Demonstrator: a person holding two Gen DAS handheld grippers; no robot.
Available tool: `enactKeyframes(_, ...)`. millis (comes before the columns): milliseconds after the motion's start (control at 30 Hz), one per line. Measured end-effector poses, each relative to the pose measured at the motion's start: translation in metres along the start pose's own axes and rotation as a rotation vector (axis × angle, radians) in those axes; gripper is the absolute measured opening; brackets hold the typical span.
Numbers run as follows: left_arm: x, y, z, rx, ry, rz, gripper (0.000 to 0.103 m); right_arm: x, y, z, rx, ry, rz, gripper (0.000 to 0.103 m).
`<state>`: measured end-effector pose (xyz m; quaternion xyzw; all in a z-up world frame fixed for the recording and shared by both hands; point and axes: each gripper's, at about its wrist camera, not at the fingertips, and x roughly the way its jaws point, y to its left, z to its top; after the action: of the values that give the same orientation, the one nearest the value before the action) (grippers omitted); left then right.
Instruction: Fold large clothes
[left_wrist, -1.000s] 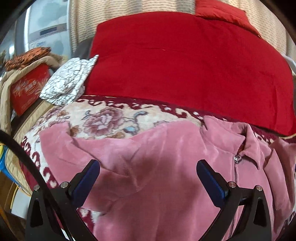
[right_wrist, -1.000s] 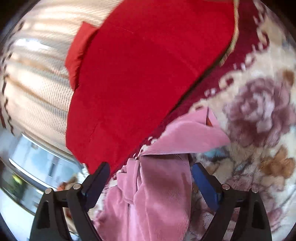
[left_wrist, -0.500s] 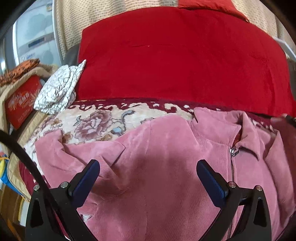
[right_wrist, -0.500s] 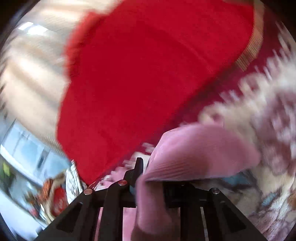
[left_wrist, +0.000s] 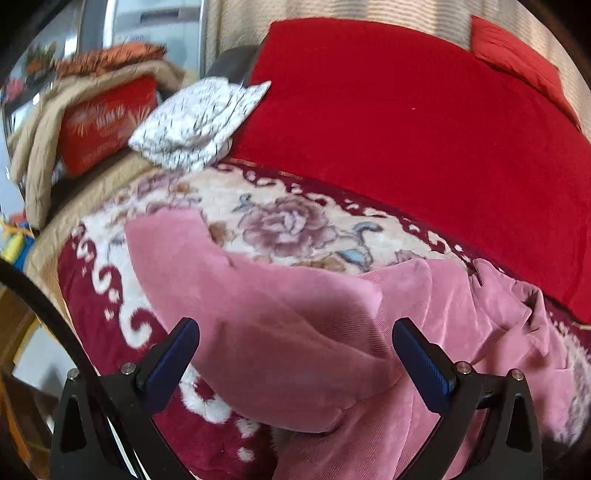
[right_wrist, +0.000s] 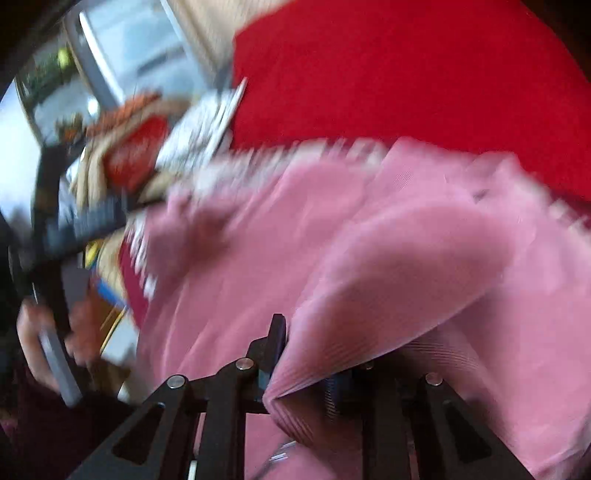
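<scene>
**Pink jacket held by the right gripper, left gripper open above a sleeve**

A red quilt (left_wrist: 424, 147) was seen across the back of the bed, and a floral blanket (left_wrist: 288, 221) was spread in front of it. The pink jacket (left_wrist: 461, 314) was laid on the blanket, near the front edge, with its collar toward the quilt. One sleeve (left_wrist: 258, 314) was stretched out to the left over the blanket, and its cuff end was seen on the cream part of the pattern.

A white patterned cloth (left_wrist: 199, 125) was placed at the left edge of the quilt, touching it. Beside this cloth, further left, a red cushion (left_wrist: 103, 122) was wrapped in a beige cover.

The left gripper (left_wrist: 295, 365) was held over the sleeve with its jaws wide apart, and nothing was gripped between them. Whether the fingers touched the fabric could not be told.

The right gripper (right_wrist: 314, 373) was closed on a fold of the jacket (right_wrist: 388, 266), and the fabric was lifted and bulged over the fingers. This view was much blurred. At its left edge a hand (right_wrist: 48, 332) was seen around a dark handle.
</scene>
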<state>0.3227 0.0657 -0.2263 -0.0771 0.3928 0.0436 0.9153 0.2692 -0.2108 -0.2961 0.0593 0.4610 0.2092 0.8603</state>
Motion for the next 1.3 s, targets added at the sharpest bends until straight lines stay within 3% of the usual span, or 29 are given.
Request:
enactKeyframes(33, 0.001, 0.002, 0.0, -0.006, 0.007, -0.006, 0.103, 0.01, 0.007, -0.007, 0.001, 0.04, 0.015, 0.03)
enactKeyframes(67, 0.001, 0.002, -0.001, -0.005, 0.015, -0.018, 0.103, 0.008, 0.01, -0.009, -0.002, 0.023, 0.013, 0.043)
enactKeyframes(100, 0.001, 0.0, -0.002, 0.003, 0.02, -0.03, 0.103, 0.003, 0.011, -0.012, -0.002, 0.004, 0.033, 0.069)
enactKeyframes(167, 0.0, -0.005, -0.003, 0.028, 0.025, -0.054, 0.103, -0.007, 0.006, -0.009, 0.068, 0.01, 0.165, 0.086)
enactKeyframes(333, -0.009, -0.039, -0.013, 0.162, 0.036, -0.19, 0.103, -0.039, -0.019, -0.016, 0.211, -0.064, 0.233, 0.086)
enactKeyframes(433, -0.016, -0.06, -0.021, 0.229, 0.047, -0.296, 0.103, -0.084, -0.043, -0.019, 0.269, -0.218, 0.218, 0.086)
enactKeyframes(533, -0.022, -0.083, -0.031, 0.292, 0.063, -0.377, 0.103, -0.119, -0.08, -0.031, 0.37, -0.354, 0.146, 0.07)
enactKeyframes(600, -0.032, -0.108, -0.044, 0.377, 0.058, -0.427, 0.103, -0.122, -0.096, -0.032, 0.442, -0.365, 0.083, 0.051)
enactKeyframes(667, -0.043, -0.132, -0.058, 0.465, 0.03, -0.442, 0.103, -0.109, -0.116, -0.038, 0.53, -0.305, 0.022, 0.037)
enactKeyframes(733, -0.05, -0.151, -0.07, 0.537, 0.006, -0.442, 0.103, -0.091, -0.13, -0.042, 0.594, -0.225, -0.053, 0.037)
enactKeyframes(767, -0.052, -0.161, -0.077, 0.576, -0.007, -0.424, 0.103, -0.09, -0.138, -0.048, 0.611, -0.211, -0.048, 0.037)
enactKeyframes(867, -0.043, -0.192, -0.097, 0.67, -0.018, -0.292, 0.103, -0.089, -0.14, -0.049, 0.603, -0.213, -0.053, 0.036)
enactKeyframes(933, -0.033, -0.198, -0.103, 0.679, 0.003, -0.253, 0.103, -0.085, -0.141, -0.05, 0.61, -0.217, -0.05, 0.037)
enactKeyframes(967, -0.031, -0.196, -0.104, 0.675, 0.01, -0.242, 0.098, -0.086, -0.14, -0.048, 0.607, -0.218, -0.05, 0.037)
enactKeyframes(1033, -0.023, -0.188, -0.101, 0.637, 0.061, -0.251, 0.077, -0.088, -0.139, -0.048, 0.598, -0.215, -0.049, 0.037)
enactKeyframes(1100, -0.018, -0.173, -0.094, 0.575, 0.112, -0.288, 0.041, -0.092, -0.137, -0.05, 0.594, -0.217, -0.046, 0.037)
enactKeyframes(1167, -0.015, -0.156, -0.084, 0.504, 0.133, -0.313, 0.029, -0.094, -0.136, -0.05, 0.587, -0.217, -0.05, 0.037)
enactKeyframes(1300, -0.015, -0.112, -0.064, 0.376, 0.143, -0.354, 0.029, -0.096, -0.133, -0.049, 0.57, -0.218, -0.071, 0.037)
